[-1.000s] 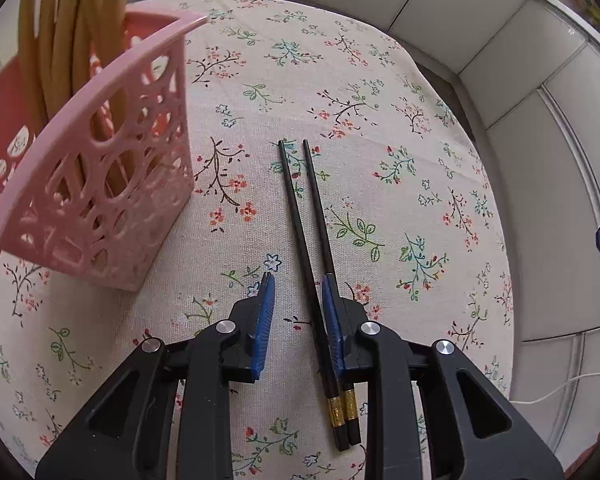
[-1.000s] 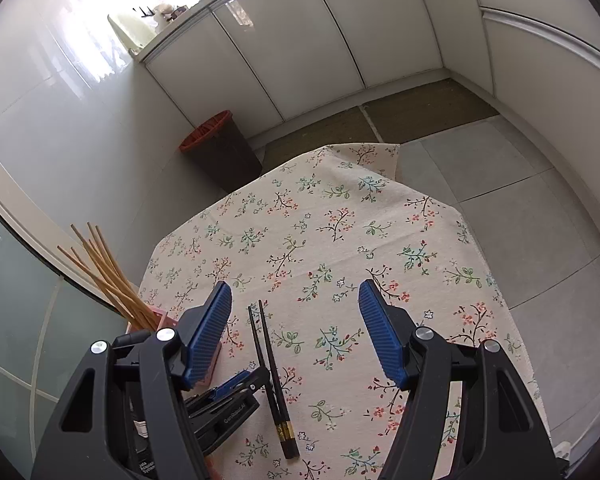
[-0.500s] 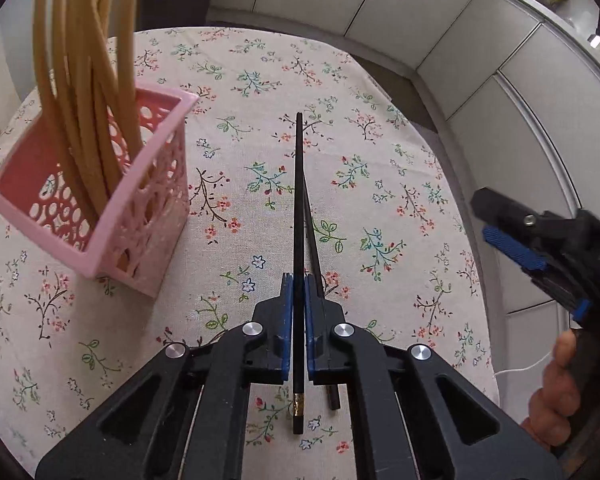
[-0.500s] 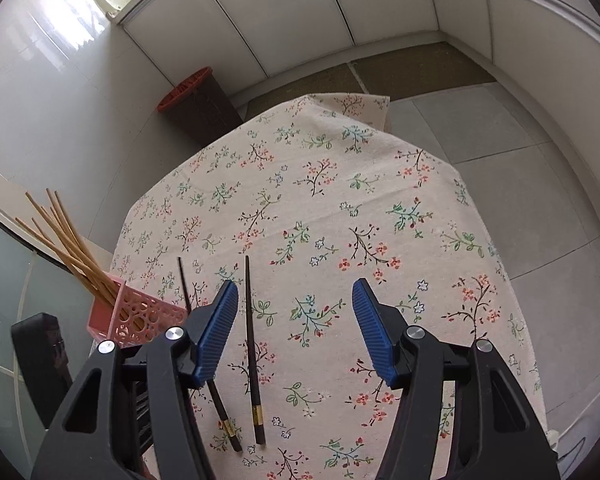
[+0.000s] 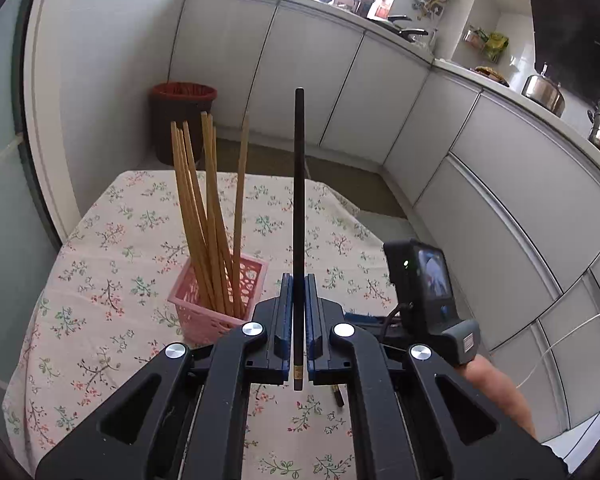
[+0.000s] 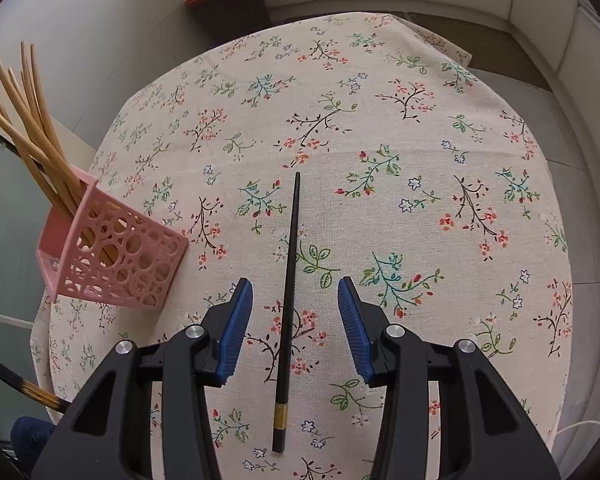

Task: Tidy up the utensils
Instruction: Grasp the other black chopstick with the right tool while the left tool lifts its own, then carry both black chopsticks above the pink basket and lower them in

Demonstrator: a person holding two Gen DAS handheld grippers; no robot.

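**One chopstick lifted, the second lined up for pickup**

Your left gripper has its fingers clamped on a black chopstick, gripped near its gold-banded butt so the long tapered end points up and away from you. Holding it that low leaves most of the shaft free, which should make it easier to drop tip-first into the pink basket standing just left of the gripper on the floral worktop. That basket already holds a bundle of wooden chopsticks leaning out to the far left, so aim for the open corner on its right.

Your right gripper points steeply down over the second black chopstick, which lies flat on the cloth with its gold band towards you. The fingers are apart and closing, with the shaft between them but not yet pinched; neither pad touches it. The chopstick runs almost along the gripper's axis, so the pads should meet it squarely across its width. Keep the fingertips low enough to catch so thin a stick.
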